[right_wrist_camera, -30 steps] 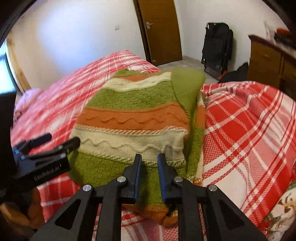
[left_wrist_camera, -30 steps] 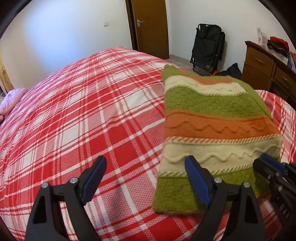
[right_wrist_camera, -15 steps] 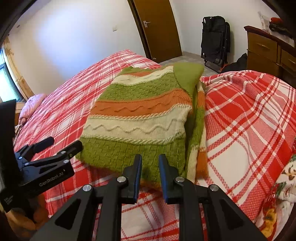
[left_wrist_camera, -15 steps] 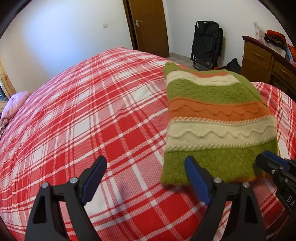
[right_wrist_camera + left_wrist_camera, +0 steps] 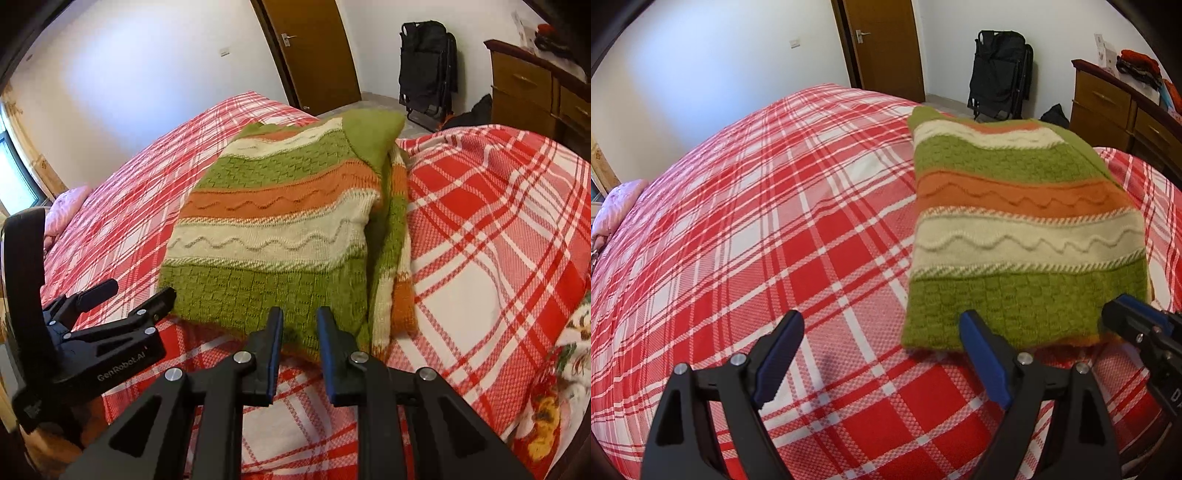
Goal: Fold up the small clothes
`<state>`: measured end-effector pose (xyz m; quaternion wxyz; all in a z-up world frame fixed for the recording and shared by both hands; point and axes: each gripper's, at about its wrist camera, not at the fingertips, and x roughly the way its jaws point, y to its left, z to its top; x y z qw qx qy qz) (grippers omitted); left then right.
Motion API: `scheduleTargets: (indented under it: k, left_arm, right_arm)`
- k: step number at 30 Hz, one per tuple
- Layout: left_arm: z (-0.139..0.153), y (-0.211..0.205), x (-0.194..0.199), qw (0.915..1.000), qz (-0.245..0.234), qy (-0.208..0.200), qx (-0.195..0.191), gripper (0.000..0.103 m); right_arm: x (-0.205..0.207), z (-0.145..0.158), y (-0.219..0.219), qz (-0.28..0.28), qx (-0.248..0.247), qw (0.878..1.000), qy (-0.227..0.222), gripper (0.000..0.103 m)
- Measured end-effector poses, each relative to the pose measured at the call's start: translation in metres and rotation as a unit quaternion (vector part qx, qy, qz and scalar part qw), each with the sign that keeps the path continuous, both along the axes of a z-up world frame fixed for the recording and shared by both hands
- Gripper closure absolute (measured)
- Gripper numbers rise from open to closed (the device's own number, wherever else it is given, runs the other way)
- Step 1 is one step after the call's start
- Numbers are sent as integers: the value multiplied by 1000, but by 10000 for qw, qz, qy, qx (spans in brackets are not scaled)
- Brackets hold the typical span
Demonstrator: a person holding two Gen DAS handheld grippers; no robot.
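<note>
A folded knitted sweater (image 5: 1015,229) with green, orange and cream stripes lies flat on the red plaid bedspread (image 5: 775,221). My left gripper (image 5: 881,321) stands wide open just before the sweater's near left corner, with only bedspread between its fingers. In the right wrist view the sweater (image 5: 273,229) has a folded sleeve along its right side. My right gripper (image 5: 300,314) hovers at the sweater's near edge with only a narrow gap between its jaws and nothing pinched. The right gripper (image 5: 1123,314) shows at the sweater's near right corner, and the left gripper (image 5: 140,295) at its near left.
A pink cloth (image 5: 617,206) lies at the bed's far left. A printed fabric (image 5: 569,354) lies at the bed's near right edge. Beyond the bed are a wooden door (image 5: 886,44), a black folded chair (image 5: 1001,74) and a wooden dresser (image 5: 1108,107) with clothes on top.
The sweater's near edge was raised in my right gripper a second ago and now lies flat on the bed. The right jaws have parted slightly and drawn back. The left gripper has stayed wide open.
</note>
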<state>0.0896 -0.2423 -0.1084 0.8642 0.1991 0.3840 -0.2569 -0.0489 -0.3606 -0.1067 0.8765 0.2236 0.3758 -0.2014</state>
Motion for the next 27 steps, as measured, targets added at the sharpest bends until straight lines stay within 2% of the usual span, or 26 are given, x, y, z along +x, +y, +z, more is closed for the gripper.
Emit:
scheduleTargets:
  k: [3,6,7,10,16,19,21,25,27]
  left_arm:
    - [-1,3,-5,10000,-39,22,51,14]
    - [-2,12,-13,9999,-111,117,43,14]
    - [-3,15,-15,9998,-128,175,50,14]
    - [-8,27,-25,9993,-180,331,63,14]
    - [-13,45,-44,9983,-267,481,198,14]
    - [-10,53,-48,9983,-272,501,154,14]
    - [-2,58,-50,9988,-246,408,97,14]
    - [27,72,-63,9996,-155,-211,-126,14]
    - [46,79,-73,9977,-115,-564,-363,7]
  right_arm:
    - [-6,-1,7,-68,52,9999,126,82]
    - [-16,-7,17,-168,237,9993,247,65]
    - [-20,-8,20,-220,276,9991,235,55]
    - [-28,-6,32,-258,259,9992,183,48]
    - [-33,-7,58,-279,318,9982,422,48]
    - [-34,0,70,-290,132,9982,504,48]
    - [-36,12,77,-355,-119,9984,429,48]
    - [-44,42,89,-490,-782,9957,0,48]
    - [-50,55,93,-604,-1049,9921,-324,48]
